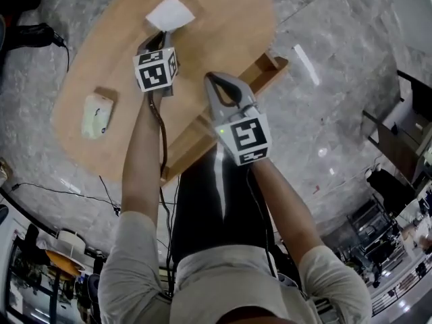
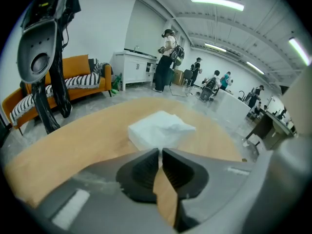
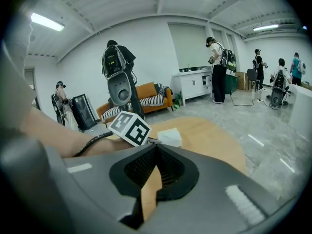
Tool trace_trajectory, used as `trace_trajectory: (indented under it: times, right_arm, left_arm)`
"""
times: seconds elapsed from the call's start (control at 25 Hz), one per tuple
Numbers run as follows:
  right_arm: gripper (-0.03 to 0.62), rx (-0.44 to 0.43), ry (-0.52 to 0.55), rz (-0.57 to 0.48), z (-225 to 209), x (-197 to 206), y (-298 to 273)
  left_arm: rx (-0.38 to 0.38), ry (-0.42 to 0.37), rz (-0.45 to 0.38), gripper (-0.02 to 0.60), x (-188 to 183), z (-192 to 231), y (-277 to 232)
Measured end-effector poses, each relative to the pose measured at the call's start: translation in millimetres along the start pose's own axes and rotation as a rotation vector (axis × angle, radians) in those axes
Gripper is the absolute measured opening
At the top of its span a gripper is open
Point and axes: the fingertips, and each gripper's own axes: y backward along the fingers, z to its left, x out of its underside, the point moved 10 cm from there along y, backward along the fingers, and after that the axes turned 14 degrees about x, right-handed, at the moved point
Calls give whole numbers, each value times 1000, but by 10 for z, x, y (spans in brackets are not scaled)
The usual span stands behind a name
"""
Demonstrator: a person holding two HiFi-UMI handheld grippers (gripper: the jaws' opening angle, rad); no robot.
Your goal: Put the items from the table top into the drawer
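Note:
A white folded tissue pack (image 1: pixel 171 12) lies on the far part of the oval wooden table (image 1: pixel 229 25). A cream computer mouse (image 1: pixel 96 115) sits near the table's left edge. My left gripper (image 1: pixel 159 38) hovers just short of the tissue pack (image 2: pixel 161 128), its jaws shut with nothing between them. My right gripper (image 1: pixel 216 79) is held over the table's right edge, above the wooden drawer (image 1: pixel 270 67), and is also shut and empty. In the right gripper view, the left gripper's marker cube (image 3: pixel 129 128) and the tissue pack (image 3: pixel 169 137) are ahead.
A grey stone floor surrounds the table. Black cables (image 1: pixel 47 36) lie on the floor at the left. In the left gripper view an orange sofa (image 2: pixel 73 82), white cabinets (image 2: pixel 136 69) and several people stand in the background.

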Motion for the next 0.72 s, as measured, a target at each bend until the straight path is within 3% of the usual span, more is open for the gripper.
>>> trace_trajectory:
  times: [0.2,0.72]
  right_arm:
    - [8,8,-9,18,-34,130,104]
    - [8,-120,70,8,202,353,467]
  left_arm:
    - [39,9,-67,29,105,-87,208]
    - [-25,6,-165,29,725,-813,1008]
